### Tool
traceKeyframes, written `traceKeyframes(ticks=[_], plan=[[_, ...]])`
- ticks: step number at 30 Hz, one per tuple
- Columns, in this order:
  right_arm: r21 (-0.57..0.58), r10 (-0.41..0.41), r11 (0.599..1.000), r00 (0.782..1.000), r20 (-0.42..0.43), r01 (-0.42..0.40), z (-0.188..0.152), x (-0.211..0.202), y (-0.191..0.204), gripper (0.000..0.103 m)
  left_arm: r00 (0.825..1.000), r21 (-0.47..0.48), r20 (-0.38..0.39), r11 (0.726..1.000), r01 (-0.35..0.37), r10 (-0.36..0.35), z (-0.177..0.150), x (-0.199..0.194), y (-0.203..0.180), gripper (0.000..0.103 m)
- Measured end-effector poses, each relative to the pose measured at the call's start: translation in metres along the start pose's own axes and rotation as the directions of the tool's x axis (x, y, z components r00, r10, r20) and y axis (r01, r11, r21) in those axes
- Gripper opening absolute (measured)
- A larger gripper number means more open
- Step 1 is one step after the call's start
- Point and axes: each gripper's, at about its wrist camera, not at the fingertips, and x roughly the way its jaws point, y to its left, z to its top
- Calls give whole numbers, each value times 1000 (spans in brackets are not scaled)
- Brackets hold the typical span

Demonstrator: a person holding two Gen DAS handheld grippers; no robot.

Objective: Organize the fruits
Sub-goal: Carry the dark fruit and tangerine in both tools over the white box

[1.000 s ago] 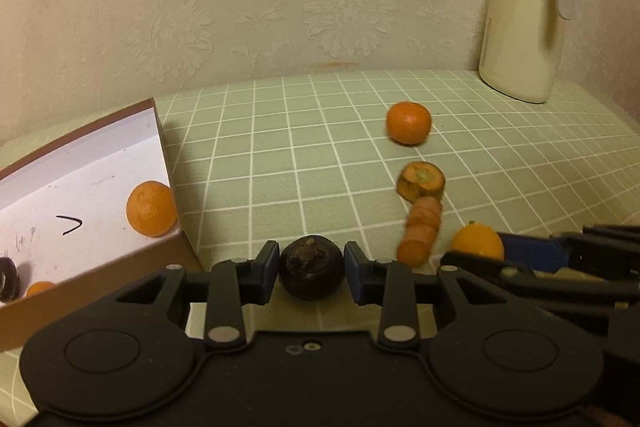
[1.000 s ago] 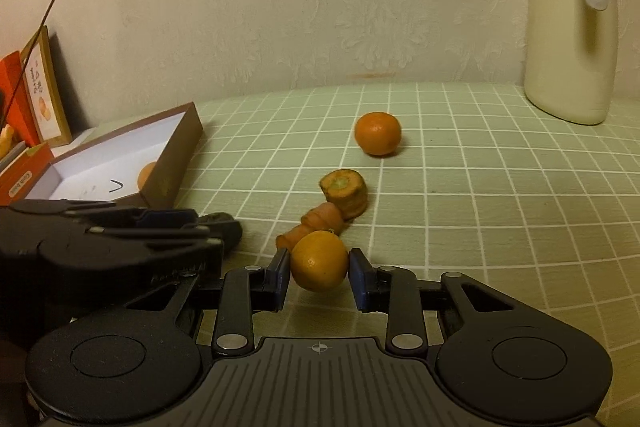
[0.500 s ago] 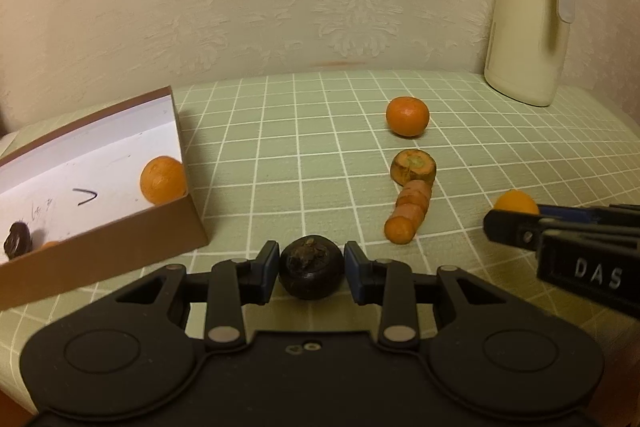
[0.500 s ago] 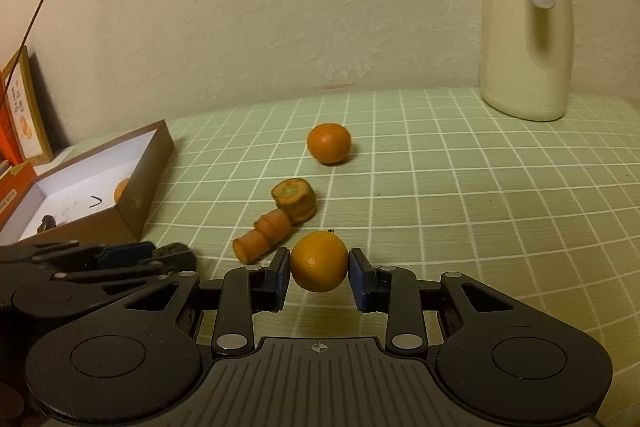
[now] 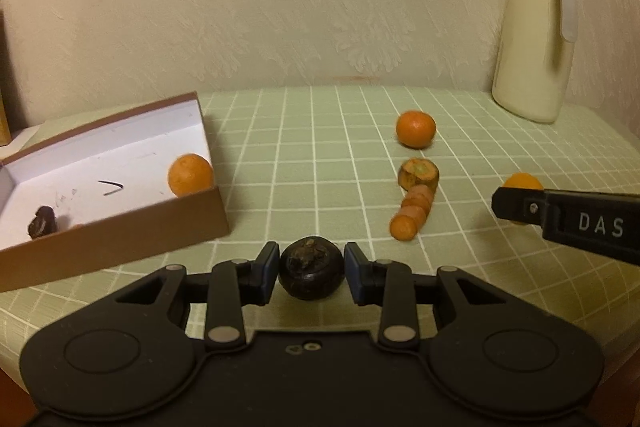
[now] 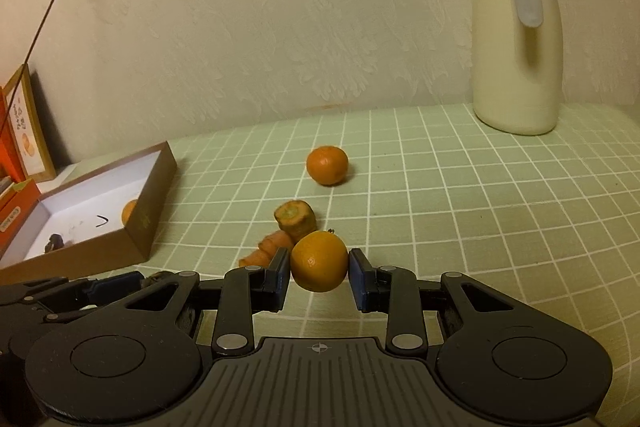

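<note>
My left gripper is shut on a dark purple mangosteen, held above the green checked tablecloth, right of the brown box. The box holds an orange and a small dark fruit. My right gripper is shut on an orange, lifted over the cloth; it also shows at the right edge of the left wrist view. A loose orange lies further back on the cloth, also in the right wrist view.
A carrot cut in pieces lies mid-table, just beyond my right gripper. A cream thermos jug stands at the back right. Orange cartons and a framed card stand left of the box. The wall is close behind.
Both grippers have lifted and pulled back with their fruits held. The box and carrot now sit farther away in both views.
</note>
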Motion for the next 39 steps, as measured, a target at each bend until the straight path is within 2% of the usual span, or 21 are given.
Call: traceKeyframes(ticks=[9,19,27,39], plan=[[-3,11,1000,999,51,-11,7,-11,9,32,998,-9,67,1000,-18,19,11,-20,14,26],[-43,61,997,991,117,-56,22,-22,40,32,988,-22,145,998,-56,59,25,-46,39,26],[-71,86,994,989,117,-78,21,-21,58,32,984,-52,159,996,-78,86,23,-57,54,26],[-94,144,987,980,136,-132,24,-17,83,32,962,-111,208,981,-156,177,34,-69,86,26]])
